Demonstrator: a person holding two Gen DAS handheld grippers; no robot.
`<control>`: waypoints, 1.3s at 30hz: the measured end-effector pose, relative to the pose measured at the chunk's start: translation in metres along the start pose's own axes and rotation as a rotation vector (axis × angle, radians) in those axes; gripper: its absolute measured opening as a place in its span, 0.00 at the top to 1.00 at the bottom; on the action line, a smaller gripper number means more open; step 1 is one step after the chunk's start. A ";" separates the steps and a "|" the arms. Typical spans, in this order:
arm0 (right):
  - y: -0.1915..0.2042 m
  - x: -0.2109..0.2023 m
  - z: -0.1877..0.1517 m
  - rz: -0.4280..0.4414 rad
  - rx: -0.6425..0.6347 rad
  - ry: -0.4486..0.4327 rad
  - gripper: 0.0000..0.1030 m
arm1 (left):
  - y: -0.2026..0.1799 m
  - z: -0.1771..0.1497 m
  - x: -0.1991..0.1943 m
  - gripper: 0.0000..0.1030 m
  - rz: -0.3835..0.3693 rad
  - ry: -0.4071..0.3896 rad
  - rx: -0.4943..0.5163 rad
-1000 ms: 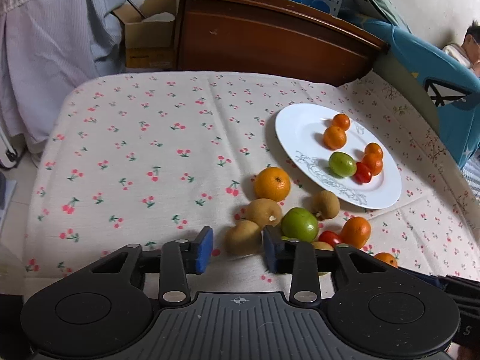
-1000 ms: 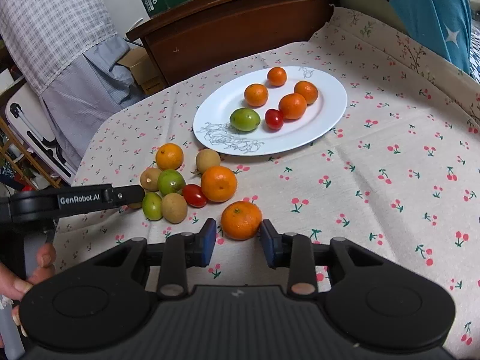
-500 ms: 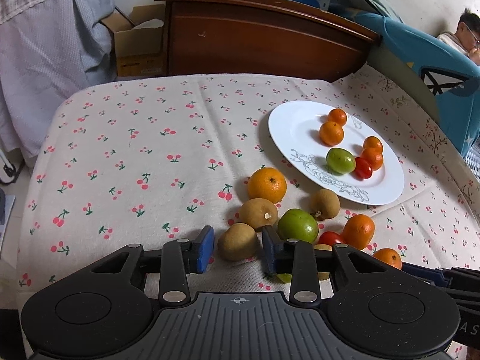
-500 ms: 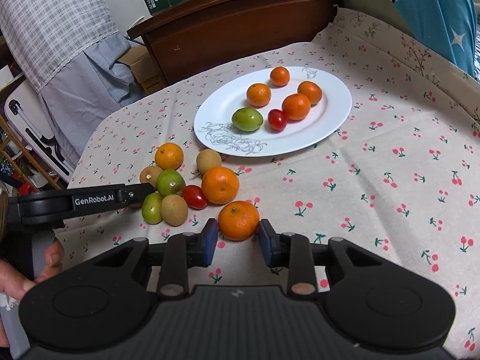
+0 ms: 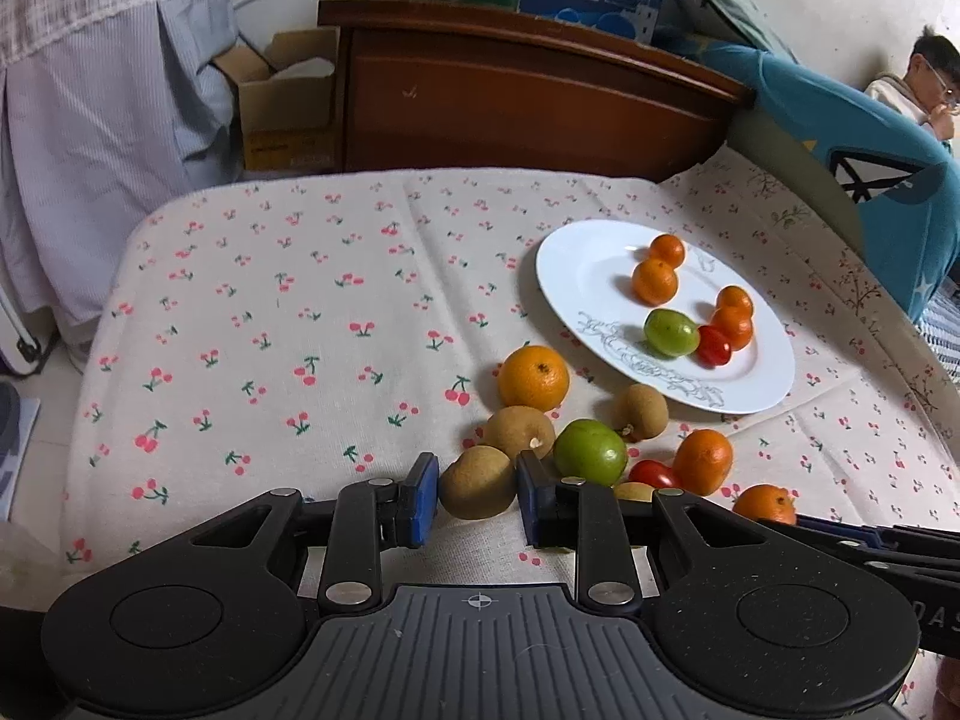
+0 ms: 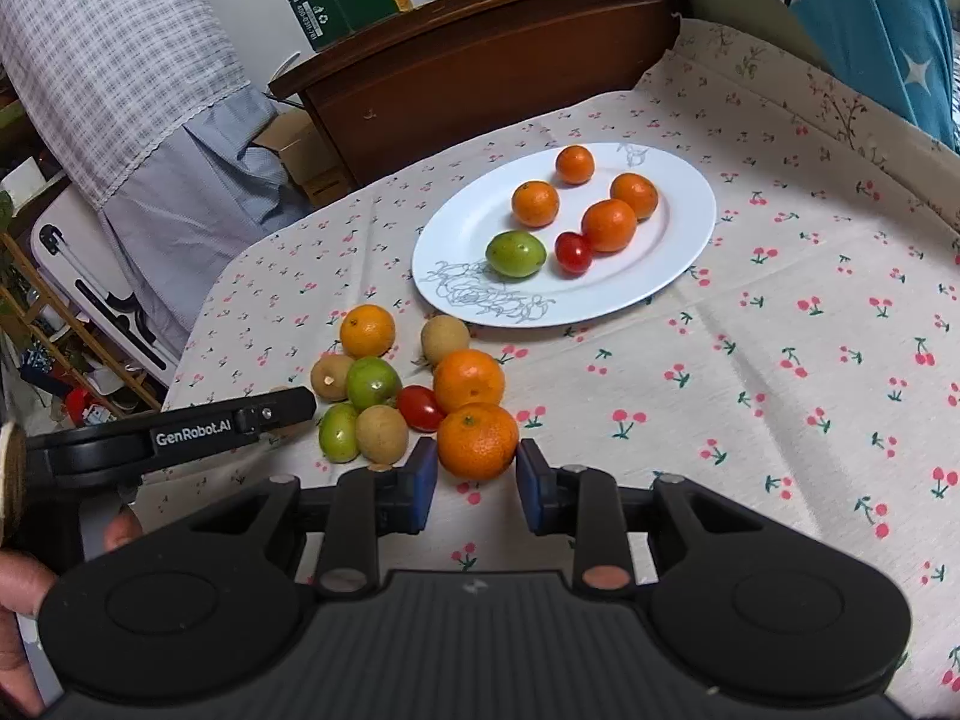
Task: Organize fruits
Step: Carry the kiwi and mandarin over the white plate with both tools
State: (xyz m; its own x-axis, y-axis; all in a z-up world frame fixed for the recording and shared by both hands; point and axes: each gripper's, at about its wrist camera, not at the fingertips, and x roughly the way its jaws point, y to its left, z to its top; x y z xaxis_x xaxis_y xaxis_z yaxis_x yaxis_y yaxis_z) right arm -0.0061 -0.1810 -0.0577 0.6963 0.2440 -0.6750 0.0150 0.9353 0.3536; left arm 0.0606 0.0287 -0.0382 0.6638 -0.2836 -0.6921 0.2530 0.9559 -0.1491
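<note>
If lifted fast, left claw (image 5: 477, 498) squeezing brown fruit (image 5: 478, 483), right claw (image 6: 477, 474) squeezing orange (image 6: 477, 440): could slip, roll away.

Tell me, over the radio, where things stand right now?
Left gripper shut on brown fruit. Right gripper shut on mandarin. White plate ahead, six fruits on it. Path clear.

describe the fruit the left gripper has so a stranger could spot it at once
Find the white plate on the cherry-print cloth; loose fruit sits clustered at its near rim. At the cluster's near left end is a brown longan, the only one between blue gripper pads.
</note>
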 end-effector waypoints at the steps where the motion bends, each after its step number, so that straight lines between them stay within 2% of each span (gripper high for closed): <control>1: 0.001 0.000 0.000 -0.001 -0.005 0.000 0.72 | -0.001 0.000 -0.002 0.75 -0.001 -0.002 0.005; 10: 0.001 -0.001 -0.002 -0.001 -0.008 0.006 0.72 | -0.013 -0.002 -0.012 0.75 -0.006 -0.034 0.071; 20: 0.002 -0.006 0.003 -0.001 -0.014 -0.012 0.72 | -0.020 0.003 -0.021 0.75 -0.020 -0.065 0.088; 31: 0.005 -0.030 0.040 0.045 -0.071 -0.102 0.72 | -0.030 0.037 -0.033 0.75 -0.078 -0.123 0.104; 39: -0.014 -0.031 0.074 0.058 -0.006 -0.133 0.72 | -0.036 0.062 -0.023 0.75 -0.084 -0.127 0.160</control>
State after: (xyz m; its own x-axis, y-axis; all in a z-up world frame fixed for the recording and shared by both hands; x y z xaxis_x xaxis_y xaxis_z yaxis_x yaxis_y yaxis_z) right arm 0.0252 -0.2208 0.0063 0.7846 0.2623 -0.5618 -0.0320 0.9221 0.3857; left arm 0.0800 -0.0036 0.0265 0.7161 -0.3787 -0.5863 0.4132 0.9070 -0.0812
